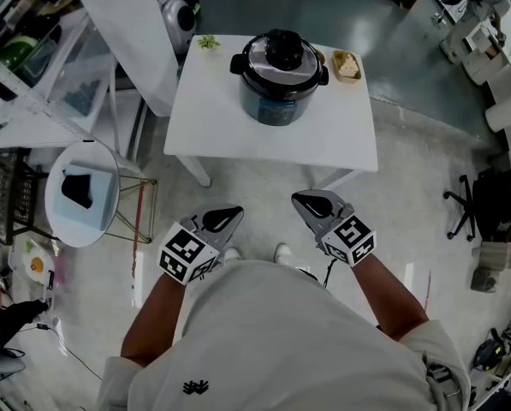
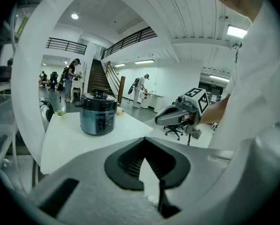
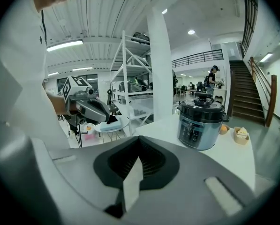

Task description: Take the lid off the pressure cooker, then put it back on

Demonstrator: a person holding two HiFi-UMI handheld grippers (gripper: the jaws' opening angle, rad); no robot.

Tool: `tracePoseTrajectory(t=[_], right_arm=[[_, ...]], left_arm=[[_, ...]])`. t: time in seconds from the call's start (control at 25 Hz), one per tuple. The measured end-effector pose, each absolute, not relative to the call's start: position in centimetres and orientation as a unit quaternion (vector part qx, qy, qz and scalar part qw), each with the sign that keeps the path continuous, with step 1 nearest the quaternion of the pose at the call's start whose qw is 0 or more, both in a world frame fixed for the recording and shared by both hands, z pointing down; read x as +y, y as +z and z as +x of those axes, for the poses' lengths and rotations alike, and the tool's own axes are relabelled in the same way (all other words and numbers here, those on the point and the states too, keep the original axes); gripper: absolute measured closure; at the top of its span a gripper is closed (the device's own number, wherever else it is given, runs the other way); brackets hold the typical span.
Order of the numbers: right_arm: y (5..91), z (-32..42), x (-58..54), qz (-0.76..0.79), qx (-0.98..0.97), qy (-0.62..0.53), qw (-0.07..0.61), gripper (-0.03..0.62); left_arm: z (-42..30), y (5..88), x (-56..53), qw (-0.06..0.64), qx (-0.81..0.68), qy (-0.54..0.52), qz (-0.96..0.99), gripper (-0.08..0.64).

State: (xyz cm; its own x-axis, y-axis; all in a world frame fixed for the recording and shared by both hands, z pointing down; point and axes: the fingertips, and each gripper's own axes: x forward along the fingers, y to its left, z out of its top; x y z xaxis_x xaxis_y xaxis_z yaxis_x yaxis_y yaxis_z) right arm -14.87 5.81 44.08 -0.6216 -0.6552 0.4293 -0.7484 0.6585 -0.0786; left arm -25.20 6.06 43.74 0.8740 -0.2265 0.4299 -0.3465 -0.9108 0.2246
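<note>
A dark pressure cooker (image 1: 279, 84) stands at the far side of a white table (image 1: 264, 139). Its lid (image 1: 282, 56), with a black knob, sits on it. The cooker also shows in the left gripper view (image 2: 98, 112) and the right gripper view (image 3: 200, 123), well ahead of both jaws. My left gripper (image 1: 234, 213) and right gripper (image 1: 300, 199) hang side by side in front of my body. Both are short of the table's near edge and touch nothing. Each pair of jaws meets at the tips with nothing between, seen on the left gripper (image 2: 144, 142) and the right gripper (image 3: 139, 142).
A small tray of food (image 1: 347, 65) and a little green plant (image 1: 208, 43) flank the cooker. A round white side table (image 1: 62, 221) stands to my left, a white pillar (image 1: 131, 32) beyond it, and an office chair (image 1: 465, 204) to the right.
</note>
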Motion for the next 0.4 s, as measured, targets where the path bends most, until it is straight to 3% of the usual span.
tracePoseTrajectory(t=[0.4], right_arm=[[44.8, -20.0, 6.9, 0.39, -0.89, 0.135, 0.193, 0.58]], left_arm=[[-29.6, 44.3, 6.9, 0.153, -0.138, 0.209, 0.956, 0.552]])
